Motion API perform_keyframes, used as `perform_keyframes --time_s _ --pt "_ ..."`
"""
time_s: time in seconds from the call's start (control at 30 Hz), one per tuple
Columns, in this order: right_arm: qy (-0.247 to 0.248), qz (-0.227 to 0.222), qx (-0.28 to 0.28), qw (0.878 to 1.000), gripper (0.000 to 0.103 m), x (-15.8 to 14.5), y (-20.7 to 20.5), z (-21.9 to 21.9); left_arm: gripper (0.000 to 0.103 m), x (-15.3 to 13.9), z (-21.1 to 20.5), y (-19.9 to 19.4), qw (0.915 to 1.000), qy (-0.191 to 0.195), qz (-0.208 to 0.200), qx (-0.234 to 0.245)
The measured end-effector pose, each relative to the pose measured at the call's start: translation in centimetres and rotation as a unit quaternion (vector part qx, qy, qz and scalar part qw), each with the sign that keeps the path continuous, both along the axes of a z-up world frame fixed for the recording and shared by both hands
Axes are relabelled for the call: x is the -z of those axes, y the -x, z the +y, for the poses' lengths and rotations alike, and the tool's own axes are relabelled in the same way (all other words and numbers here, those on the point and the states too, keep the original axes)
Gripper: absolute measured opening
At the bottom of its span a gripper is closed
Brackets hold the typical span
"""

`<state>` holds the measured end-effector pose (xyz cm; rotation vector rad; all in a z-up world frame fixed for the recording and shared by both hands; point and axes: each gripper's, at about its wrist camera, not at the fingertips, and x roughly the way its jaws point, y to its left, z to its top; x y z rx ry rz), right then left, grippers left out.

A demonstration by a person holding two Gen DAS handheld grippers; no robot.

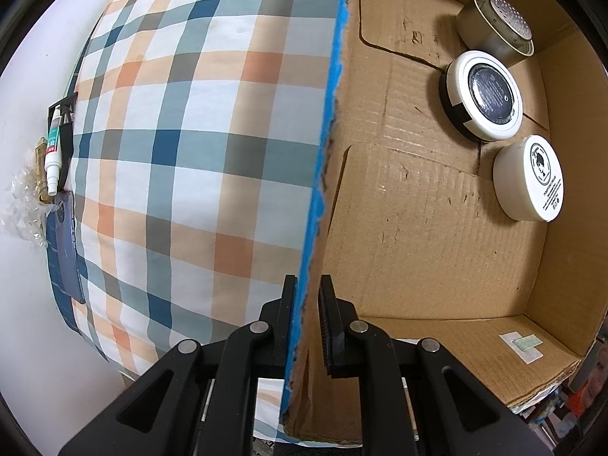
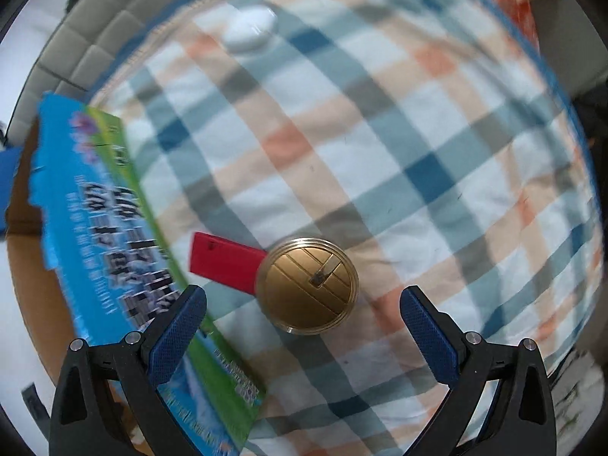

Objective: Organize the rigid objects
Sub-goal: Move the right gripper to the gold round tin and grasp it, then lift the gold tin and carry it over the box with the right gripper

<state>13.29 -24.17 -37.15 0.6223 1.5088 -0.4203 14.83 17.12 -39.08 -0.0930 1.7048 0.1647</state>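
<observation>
Gold round tin (image 2: 308,285): your right gripper (image 2: 304,323) spread wide above it; left gripper (image 1: 307,319) pinching cardboard box wall (image 1: 304,342).

Round gold-lidded jar (image 2: 308,285) upright on checked cloth, flat red rectangular piece (image 2: 224,262) touching it at nine o'clock; three round containers — steel tin (image 1: 494,26), white-rimmed dark-lidded tin (image 1: 482,95), white jar (image 1: 528,178) — inside brown cardboard box (image 1: 418,228).

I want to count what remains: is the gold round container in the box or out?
Out. The gold round container lies on the checked cloth, beside the cardboard box.
</observation>
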Motion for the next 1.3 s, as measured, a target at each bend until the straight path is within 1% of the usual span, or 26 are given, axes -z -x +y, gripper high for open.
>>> perform_keyframes --time_s 0.13,0.23,0.33,0.4,0.47,0.67,0.8,1.17,1.27,1.3 --pt "-0.009 0.021 0.001 1.0 0.09 2.5 -0.4 -0.2 0.009 -0.1 -0.1 -0.1 1.0 -0.001 0.0 0.002" --pt "-0.02 0.036 0.009 0.999 0.083 4.3 -0.6 -0.5 0.009 -0.1 -0.2 -0.1 1.0 -0.001 0.0 0.002" --pt "-0.021 0.032 0.012 0.999 0.081 4.5 -0.7 -0.7 0.009 -0.1 -0.3 0.0 1.0 -0.003 0.0 0.002" --pt "-0.02 0.03 0.005 0.999 0.076 4.4 -1.0 -0.5 0.009 -0.1 -0.3 0.0 1.0 -0.003 0.001 0.002" --pt "-0.021 0.029 -0.001 0.999 0.068 4.2 -1.2 -0.3 0.009 -0.1 -0.3 0.0 1.0 -0.002 0.0 0.001" --pt "-0.009 0.037 -0.015 0.999 0.068 3.9 -1.4 0.6 0.009 -0.1 -0.4 0.0 1.0 -0.002 0.0 0.002" --pt "-0.031 0.048 -0.015 0.998 0.069 4.2 -1.1 1.3 0.009 -0.1 -0.3 0.0 1.0 -0.002 0.0 0.002" --pt "-0.048 0.043 -0.019 0.998 0.068 4.8 -0.1 1.5 0.009 -0.2 0.0 0.0 1.0 -0.001 0.0 0.0" --pt "-0.04 0.037 -0.021 0.998 0.068 4.4 0.5 1.3 0.009 -0.2 0.0 0.0 1.0 0.0 0.0 -0.001" --pt "-0.037 0.032 -0.022 0.999 0.068 4.0 1.3 0.8 0.009 -0.2 0.0 0.0 1.0 0.0 0.0 0.0"
